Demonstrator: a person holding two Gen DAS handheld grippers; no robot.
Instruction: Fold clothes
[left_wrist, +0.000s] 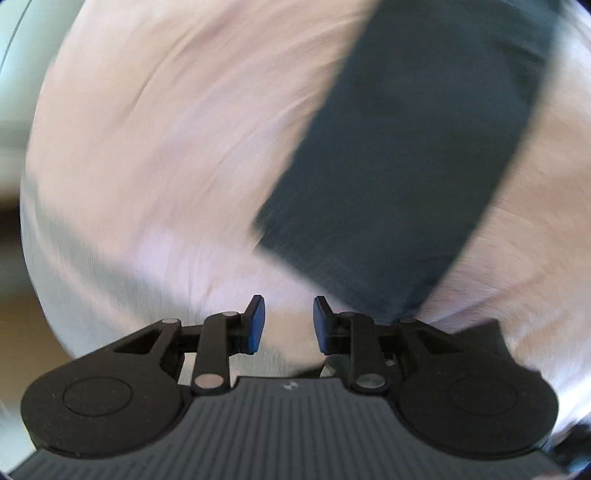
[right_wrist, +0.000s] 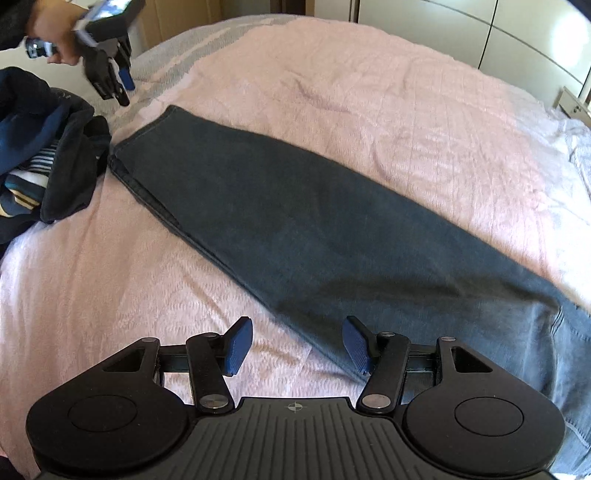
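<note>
A bed under a pink textured bedspread (right_wrist: 388, 92) fills both views and serves as the folding surface; pale wardrobe doors (right_wrist: 480, 29) stand behind it. Across the bedspread lies a pair of dark jeans (right_wrist: 295, 221), the task's garment, stretched out long and flat on a diagonal. The legs appear laid one on the other, since doubled edges show along the near side and at the hem end up left. That suits a lengthwise half-fold already in place, with the long strip lying ready for shortening, though whether more folds are wanted cannot be settled here.

At the left edge sits a heap of dark clothes (right_wrist: 44, 155), with striped fabric showing inside it, just beside the hem end of the jeans. It may be waiting its turn or be set aside; the pictures do not say which.

The right gripper (right_wrist: 297, 347) hovers low over the near edge of the jeans, blue pads spread wide with nothing between them, placed as if to take that edge. The left gripper (right_wrist: 122, 83), held in a hand (right_wrist: 61, 35), hangs above the hem end; its own blurred view shows its pads (left_wrist: 256, 325) parted and empty, with the jeans (left_wrist: 406, 166) ahead, so it is likely in motion.
</note>
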